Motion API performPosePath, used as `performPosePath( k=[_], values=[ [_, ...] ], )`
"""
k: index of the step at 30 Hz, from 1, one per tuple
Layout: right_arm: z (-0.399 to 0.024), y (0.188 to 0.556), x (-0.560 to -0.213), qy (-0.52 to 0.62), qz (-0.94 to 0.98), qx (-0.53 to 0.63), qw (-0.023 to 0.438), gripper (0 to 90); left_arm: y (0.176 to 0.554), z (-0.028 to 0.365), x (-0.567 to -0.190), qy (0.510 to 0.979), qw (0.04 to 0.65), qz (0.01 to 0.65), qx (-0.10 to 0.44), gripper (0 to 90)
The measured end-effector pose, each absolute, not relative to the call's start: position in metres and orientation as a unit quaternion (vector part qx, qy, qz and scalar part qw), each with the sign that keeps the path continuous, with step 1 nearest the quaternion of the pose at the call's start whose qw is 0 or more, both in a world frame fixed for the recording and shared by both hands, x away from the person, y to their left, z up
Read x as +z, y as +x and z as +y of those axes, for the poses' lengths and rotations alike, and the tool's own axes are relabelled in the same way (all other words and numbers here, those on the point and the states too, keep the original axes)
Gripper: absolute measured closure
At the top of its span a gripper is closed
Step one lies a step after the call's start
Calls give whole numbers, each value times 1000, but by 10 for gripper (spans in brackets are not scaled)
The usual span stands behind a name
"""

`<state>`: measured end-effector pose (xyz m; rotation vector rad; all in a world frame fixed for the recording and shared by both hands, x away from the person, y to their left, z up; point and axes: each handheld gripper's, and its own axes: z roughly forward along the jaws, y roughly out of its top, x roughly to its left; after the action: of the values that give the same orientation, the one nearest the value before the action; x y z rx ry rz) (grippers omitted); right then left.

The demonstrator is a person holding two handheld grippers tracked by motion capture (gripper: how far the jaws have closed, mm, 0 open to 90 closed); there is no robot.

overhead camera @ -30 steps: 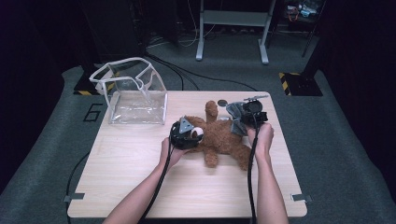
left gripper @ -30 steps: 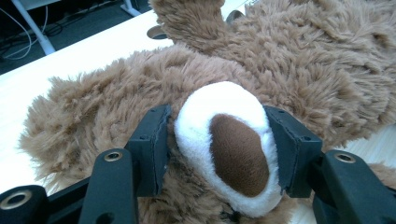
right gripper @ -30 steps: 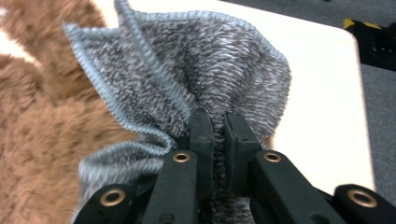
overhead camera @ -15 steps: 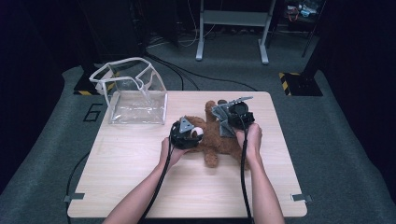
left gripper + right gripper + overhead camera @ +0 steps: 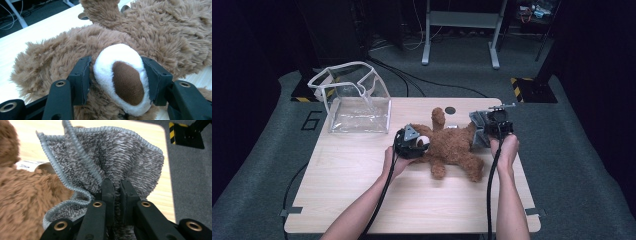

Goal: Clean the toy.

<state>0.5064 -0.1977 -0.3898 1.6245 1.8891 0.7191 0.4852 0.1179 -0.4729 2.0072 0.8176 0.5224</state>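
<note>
While the brown teddy bear (image 5: 452,147) lies mid-table, the left gripper (image 5: 116,75) clamps its white muzzle (image 5: 120,75), hiding its face from above. The right gripper (image 5: 117,188) pinches a bunched grey cloth (image 5: 120,155) beside the bear; the cloth's lower edge is cut off.

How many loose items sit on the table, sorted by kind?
Brown teddy bear: 1
Grey knitted cloth: 1
Clear plastic bag: 1
Total: 3
</note>
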Motion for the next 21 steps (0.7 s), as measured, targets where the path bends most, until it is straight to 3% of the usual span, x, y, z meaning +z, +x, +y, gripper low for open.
performPosePath(
  k=[7, 12, 21],
  values=[
    [-171, 482, -375, 549, 729, 329, 244, 834, 488, 118, -472, 807, 442, 333, 206, 444],
    [-140, 489, -399, 523, 769, 287, 232, 835, 488, 118, -471, 810, 438, 334, 202, 444],
    [-191, 515, -427, 601, 724, 245, 234, 838, 490, 118, -471, 810, 438, 335, 199, 444]
  ],
)
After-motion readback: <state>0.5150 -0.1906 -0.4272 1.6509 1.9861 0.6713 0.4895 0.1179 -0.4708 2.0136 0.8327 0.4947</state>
